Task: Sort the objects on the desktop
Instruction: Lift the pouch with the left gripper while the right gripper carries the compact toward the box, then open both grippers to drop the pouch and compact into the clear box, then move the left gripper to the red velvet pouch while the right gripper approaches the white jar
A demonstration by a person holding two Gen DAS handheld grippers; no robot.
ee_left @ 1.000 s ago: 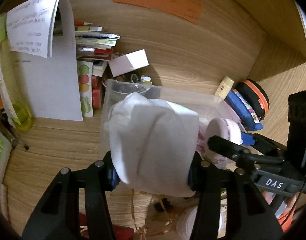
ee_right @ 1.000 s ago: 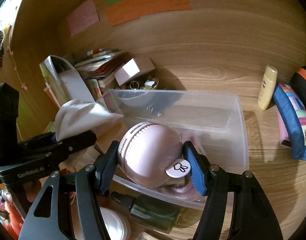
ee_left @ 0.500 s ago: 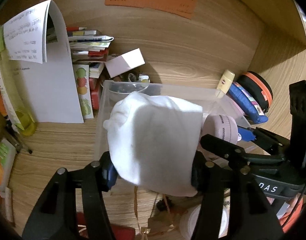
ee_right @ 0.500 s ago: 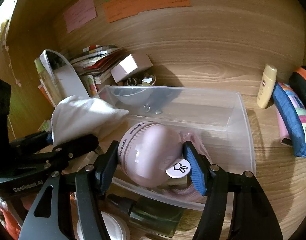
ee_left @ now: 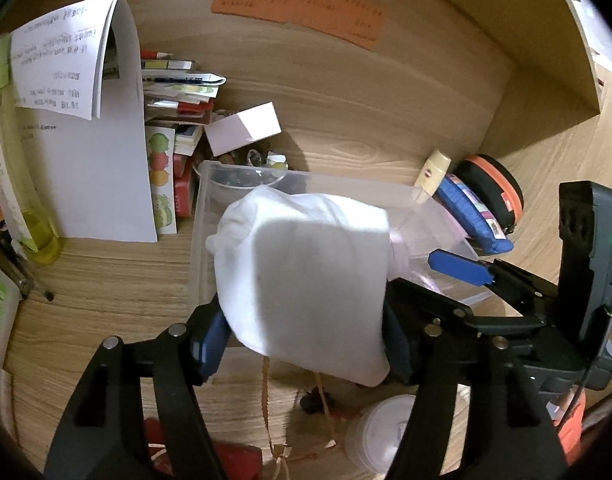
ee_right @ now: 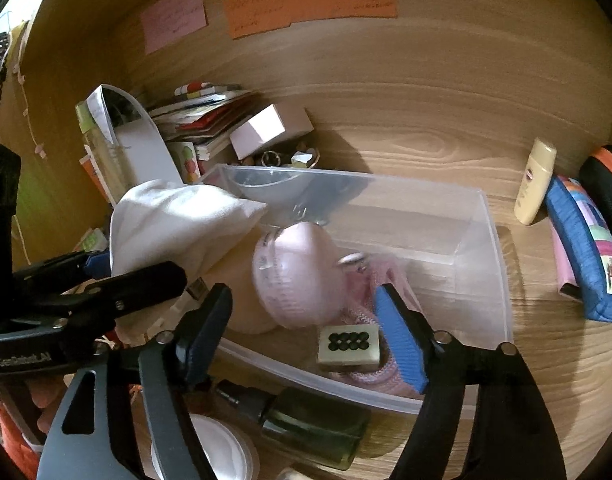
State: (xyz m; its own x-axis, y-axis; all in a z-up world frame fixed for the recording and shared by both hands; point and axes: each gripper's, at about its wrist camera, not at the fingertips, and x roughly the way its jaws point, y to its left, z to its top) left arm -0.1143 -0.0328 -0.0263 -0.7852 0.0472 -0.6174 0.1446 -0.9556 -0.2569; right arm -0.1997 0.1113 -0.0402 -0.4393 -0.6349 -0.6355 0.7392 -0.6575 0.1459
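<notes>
My left gripper (ee_left: pixel 306 344) is shut on a white cloth pouch (ee_left: pixel 306 280) and holds it above the near left corner of a clear plastic bin (ee_left: pixel 198 240). The pouch also shows in the right wrist view (ee_right: pixel 178 232). My right gripper (ee_right: pixel 306 328) is open over the bin (ee_right: pixel 490 248). A round pink device (ee_right: pixel 298 276) lies inside the bin, free of the jaws. A mahjong tile (ee_right: pixel 348 344) and pink knitted fabric (ee_right: pixel 370 372) lie beside it.
Behind the bin are a pink-white box (ee_right: pixel 270 128), stacked booklets (ee_right: pixel 202 108) and curled papers (ee_left: pixel 90 128). A cream tube (ee_right: pixel 534 184), blue pencil case (ee_right: pixel 582 248) and black-orange case (ee_left: pixel 494 192) lie right. A green bottle (ee_right: pixel 314 424) and white lid (ee_right: pixel 210 448) lie in front.
My right gripper has opened and let go of the pink device, which now lies in the bin. My left gripper has moved up and back with the pouch.
</notes>
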